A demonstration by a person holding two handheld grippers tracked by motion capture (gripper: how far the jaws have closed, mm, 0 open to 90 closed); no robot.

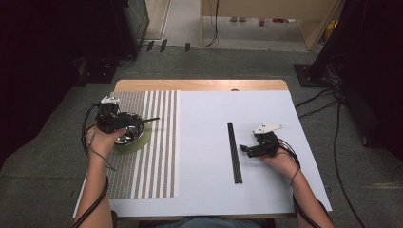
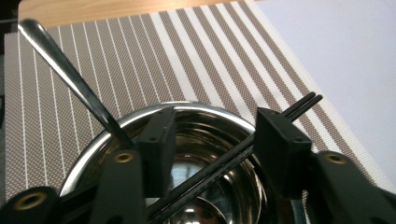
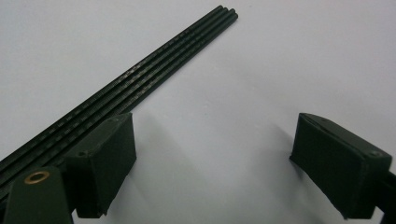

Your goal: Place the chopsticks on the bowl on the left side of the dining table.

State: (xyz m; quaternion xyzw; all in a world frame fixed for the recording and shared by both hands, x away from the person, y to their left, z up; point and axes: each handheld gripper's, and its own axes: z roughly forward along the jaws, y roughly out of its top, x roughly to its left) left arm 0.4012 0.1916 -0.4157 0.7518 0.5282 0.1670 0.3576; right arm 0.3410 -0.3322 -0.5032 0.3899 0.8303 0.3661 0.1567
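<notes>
A steel bowl (image 1: 137,136) sits on a round green mat (image 1: 146,138) on the striped placemat (image 1: 157,156). My left gripper (image 1: 124,124) hovers over the bowl (image 2: 93,154), held by a hand. Its jaws are open (image 2: 215,135). A pair of black chopsticks (image 2: 299,103) lies slanted across the bowl, passing between the jaws with the tips out over the rim (image 1: 151,118). A spoon handle (image 2: 60,65) leans out of the bowl at the left. My right gripper (image 1: 243,149) is open (image 3: 210,149) just right of a bundle of black chopsticks (image 1: 234,152) lying on the white table; the bundle (image 3: 154,70) runs past the left jaw.
The white tabletop (image 1: 204,142) lies between the placemat and the chopstick bundle. A wooden strip (image 1: 199,85) edges the far side. Cables (image 1: 332,142) trail on the floor to the right, and dark equipment stands at both back corners.
</notes>
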